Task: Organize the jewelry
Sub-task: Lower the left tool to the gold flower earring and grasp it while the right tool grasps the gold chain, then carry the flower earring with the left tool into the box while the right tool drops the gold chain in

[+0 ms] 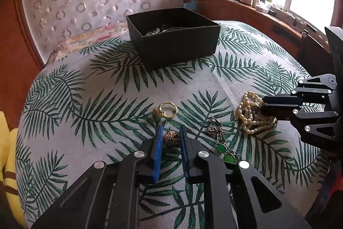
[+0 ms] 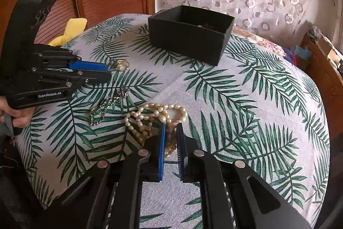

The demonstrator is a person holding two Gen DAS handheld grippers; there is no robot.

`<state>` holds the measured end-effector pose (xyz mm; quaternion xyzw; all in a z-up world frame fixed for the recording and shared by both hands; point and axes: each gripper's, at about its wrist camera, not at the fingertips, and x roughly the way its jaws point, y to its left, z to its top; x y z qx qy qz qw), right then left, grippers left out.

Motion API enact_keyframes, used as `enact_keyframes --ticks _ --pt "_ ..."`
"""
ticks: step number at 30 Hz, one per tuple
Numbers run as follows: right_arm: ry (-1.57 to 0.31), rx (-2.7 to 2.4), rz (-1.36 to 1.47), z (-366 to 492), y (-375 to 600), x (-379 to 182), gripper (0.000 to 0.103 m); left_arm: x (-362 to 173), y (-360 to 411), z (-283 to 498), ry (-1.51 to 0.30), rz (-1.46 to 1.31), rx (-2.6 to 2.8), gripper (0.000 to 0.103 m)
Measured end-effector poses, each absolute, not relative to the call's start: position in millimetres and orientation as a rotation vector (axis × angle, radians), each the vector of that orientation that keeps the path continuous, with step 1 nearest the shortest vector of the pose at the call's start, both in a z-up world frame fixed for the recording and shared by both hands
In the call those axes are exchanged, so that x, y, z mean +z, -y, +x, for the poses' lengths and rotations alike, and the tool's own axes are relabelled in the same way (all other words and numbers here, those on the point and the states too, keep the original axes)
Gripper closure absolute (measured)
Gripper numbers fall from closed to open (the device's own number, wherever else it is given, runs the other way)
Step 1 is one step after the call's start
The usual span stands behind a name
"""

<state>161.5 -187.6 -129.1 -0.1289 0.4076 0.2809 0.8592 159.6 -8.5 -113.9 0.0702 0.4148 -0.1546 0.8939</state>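
Two grippers over leaf-print cloth (image 1: 120,87): left gripper (image 1: 170,132), lower centre, jaws narrowly apart around a bronze bead (image 1: 170,138); right gripper (image 2: 170,129), lower centre, jaws closing narrowly on the pearl necklace (image 2: 150,119). Gold ring (image 1: 168,109), green-stone chain (image 1: 223,143) mid-frame; black box (image 1: 173,35) upper centre

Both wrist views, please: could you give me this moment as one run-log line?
left gripper: open, straddling bronze bead | right gripper: closing around pearl necklace | black box: holds jewelry | gold ring: on cloth
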Motion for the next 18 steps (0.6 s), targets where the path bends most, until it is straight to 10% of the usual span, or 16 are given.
enact_keyframes --ticks 18 --pt "-0.776 0.681 -0.184 183 192 -55 0.093 -61 2 181 -0.803 0.052 -0.347 0.089"
